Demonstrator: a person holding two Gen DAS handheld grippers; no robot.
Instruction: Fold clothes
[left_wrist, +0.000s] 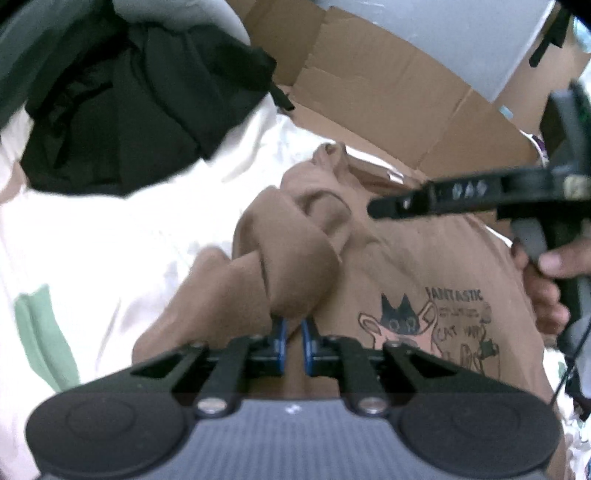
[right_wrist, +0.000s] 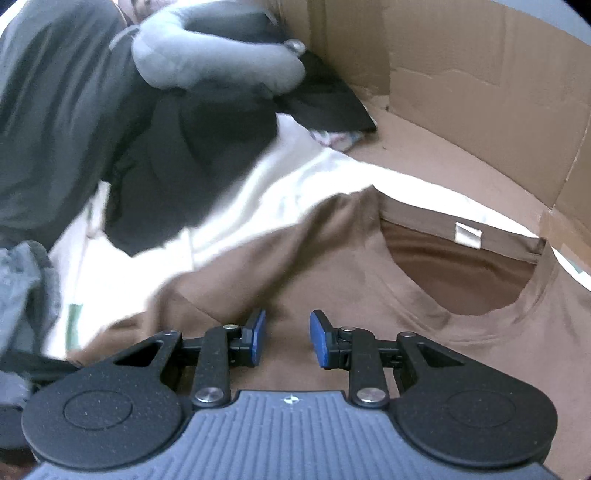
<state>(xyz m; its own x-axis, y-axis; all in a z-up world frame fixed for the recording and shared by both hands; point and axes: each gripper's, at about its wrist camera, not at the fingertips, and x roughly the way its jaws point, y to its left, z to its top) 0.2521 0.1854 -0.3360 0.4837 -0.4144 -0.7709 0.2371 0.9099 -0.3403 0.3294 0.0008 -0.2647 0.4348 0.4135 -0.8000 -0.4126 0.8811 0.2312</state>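
brown t-shirt (right_wrist: 332, 280): soft matt knit cloth, ribbed collar, printed cartoon on front. white sheet (left_wrist: 122, 236) beneath: smooth cloth, faint sheen. dark garments (left_wrist: 122, 92): matt cloth. cardboard wall (right_wrist: 461, 85): rough matt paperboard, creased. left tool (left_wrist: 291, 334): matt black plastic arms, blue pads, shiny metal pivot pins, ribbed grey housing.

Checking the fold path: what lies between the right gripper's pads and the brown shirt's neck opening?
Only bare brown shirt between right gripper and neck opening, in right wrist view.
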